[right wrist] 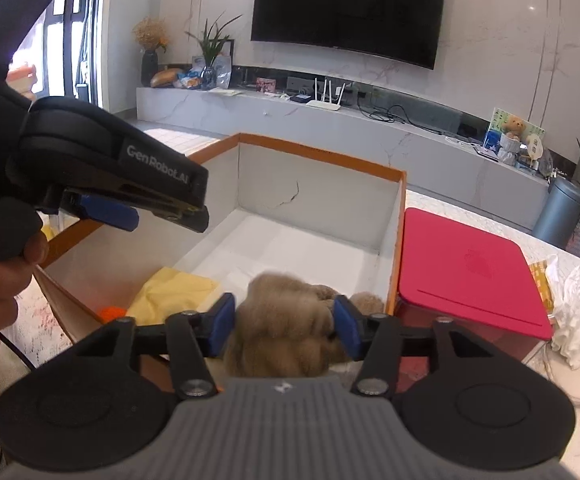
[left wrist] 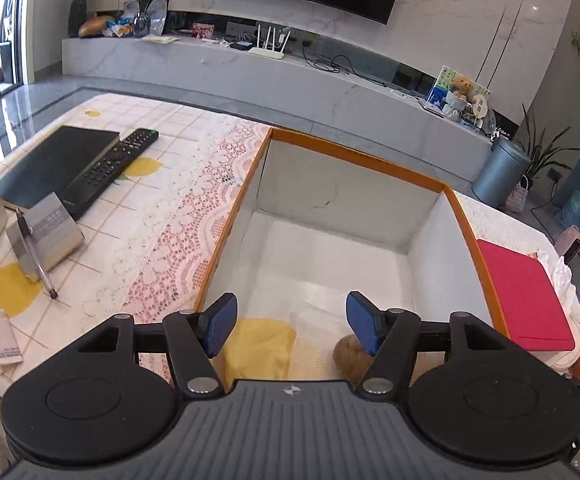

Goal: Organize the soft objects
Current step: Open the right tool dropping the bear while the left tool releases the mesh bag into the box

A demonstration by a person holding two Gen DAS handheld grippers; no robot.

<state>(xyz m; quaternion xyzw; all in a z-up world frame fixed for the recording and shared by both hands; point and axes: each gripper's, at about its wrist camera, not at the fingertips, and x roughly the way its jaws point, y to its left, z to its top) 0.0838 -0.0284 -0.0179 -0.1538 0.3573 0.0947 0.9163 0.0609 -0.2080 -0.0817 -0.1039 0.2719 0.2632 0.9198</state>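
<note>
Two grippers over the orange-rimmed box [left wrist: 354, 160]: left gripper [left wrist: 292, 322] spread and empty, right gripper [right wrist: 284, 326] clamping the brown plush toy [right wrist: 286, 320]; yellow cloth [right wrist: 174, 290] near-left inside, red lid [right wrist: 470, 272] right.

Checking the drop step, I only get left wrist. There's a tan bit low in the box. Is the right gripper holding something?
Observer: Yes. The right gripper is closed on a tan plush toy, which fills the gap between its pads.
Operator: Anything in the box besides the yellow cloth?
Observer: A small orange item sits at the cloth's left edge. I can't tell what it is.
</note>
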